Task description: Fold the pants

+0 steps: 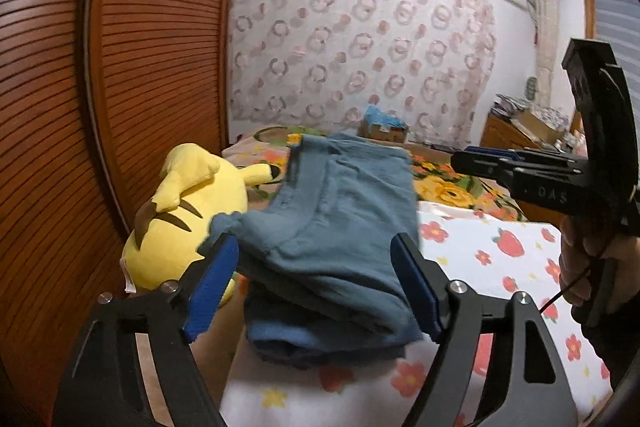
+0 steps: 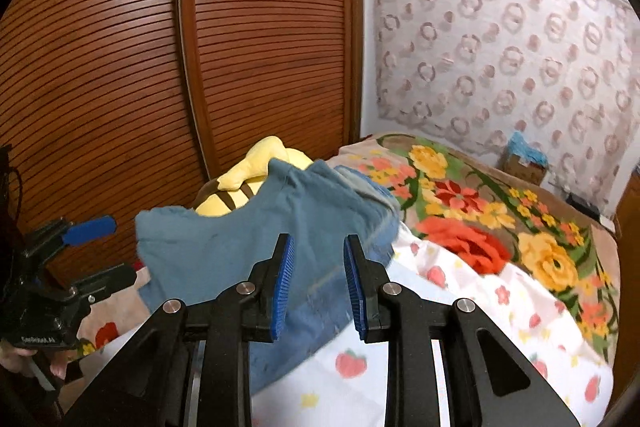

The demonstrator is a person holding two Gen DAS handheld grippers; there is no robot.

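Both tongs gape empty — left gripper (image 1: 316, 283) wide, right gripper (image 2: 318, 287) narrower — over the folded blue pants (image 1: 332, 227) on the bedsheet (image 1: 500, 267). Press creases flat, judging edges square; plush toy (image 1: 184, 207) crowds ten o'clock.

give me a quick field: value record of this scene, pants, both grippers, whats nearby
pants: blue, folded into a bundle on the bed
bed cover: white, strawberry and flower print
left gripper: open, fingers either side of the pants' near part, no grip
right gripper: partly open, over the pants' edge, no grip
yellow plush toy: left of the pants, by the wardrobe door
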